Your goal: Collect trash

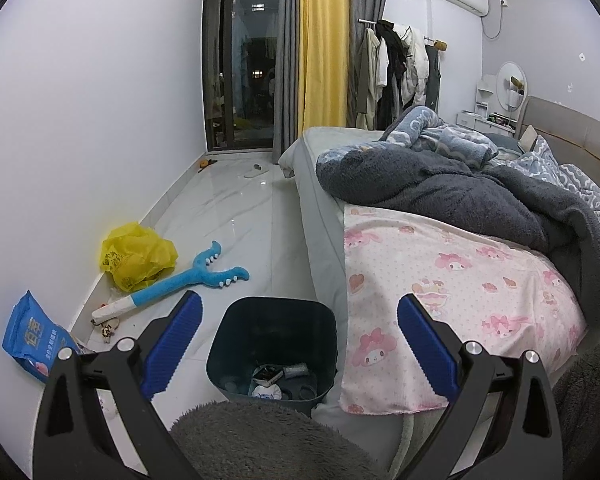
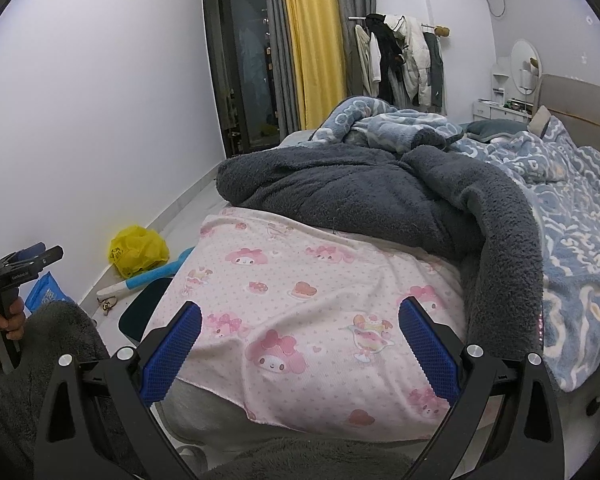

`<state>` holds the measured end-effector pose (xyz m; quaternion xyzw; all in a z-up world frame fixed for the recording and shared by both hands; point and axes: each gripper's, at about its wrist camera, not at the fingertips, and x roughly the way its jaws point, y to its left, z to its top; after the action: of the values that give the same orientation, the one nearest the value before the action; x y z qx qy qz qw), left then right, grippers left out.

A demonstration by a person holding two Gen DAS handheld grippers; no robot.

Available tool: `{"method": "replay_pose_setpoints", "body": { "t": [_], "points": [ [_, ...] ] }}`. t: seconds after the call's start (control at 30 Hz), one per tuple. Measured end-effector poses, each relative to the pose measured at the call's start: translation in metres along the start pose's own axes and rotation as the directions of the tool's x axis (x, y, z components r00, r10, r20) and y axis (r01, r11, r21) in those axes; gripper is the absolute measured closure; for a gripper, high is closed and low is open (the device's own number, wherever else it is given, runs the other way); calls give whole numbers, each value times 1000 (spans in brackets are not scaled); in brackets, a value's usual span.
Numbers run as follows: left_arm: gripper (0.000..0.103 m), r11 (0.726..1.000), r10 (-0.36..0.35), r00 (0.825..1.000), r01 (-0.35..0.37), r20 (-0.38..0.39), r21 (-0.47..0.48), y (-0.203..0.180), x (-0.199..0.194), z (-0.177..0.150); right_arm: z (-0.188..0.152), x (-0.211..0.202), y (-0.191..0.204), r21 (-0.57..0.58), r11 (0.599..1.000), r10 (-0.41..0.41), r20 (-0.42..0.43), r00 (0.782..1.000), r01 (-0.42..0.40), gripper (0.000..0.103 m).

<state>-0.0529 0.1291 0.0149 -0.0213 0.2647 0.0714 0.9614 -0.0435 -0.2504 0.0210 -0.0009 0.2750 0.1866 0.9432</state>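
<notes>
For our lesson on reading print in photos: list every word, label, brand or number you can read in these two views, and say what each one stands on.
"伯ardly" is not legible; only this much can be read:
"佰" or a like large white character, uncertain: on the blue packet by the wall.
Smaller white line beneath it: too blurred to read.
Dark print on the yellow plastic bag: too crumpled to read.
White lettering on the left gripper body: too small to read.

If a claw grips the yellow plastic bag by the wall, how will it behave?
The yellow plastic bag looks crumpled and thin, so it will probably collapse and hang floppy. It seems light for its bulk. Its glossy film may slip, so pinching a fold seems safer.
</notes>
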Motion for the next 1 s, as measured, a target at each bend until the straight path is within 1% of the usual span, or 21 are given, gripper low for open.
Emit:
{"method": "replay_pose_setpoints", "body": {
  "t": [1.0],
  "points": [
    [3, 1000, 2, 1000, -2, -4, 7, -4, 1, -3, 0, -2, 1, -13, 1000, -7, 3, 1000, 7, 3]
  ]
}}
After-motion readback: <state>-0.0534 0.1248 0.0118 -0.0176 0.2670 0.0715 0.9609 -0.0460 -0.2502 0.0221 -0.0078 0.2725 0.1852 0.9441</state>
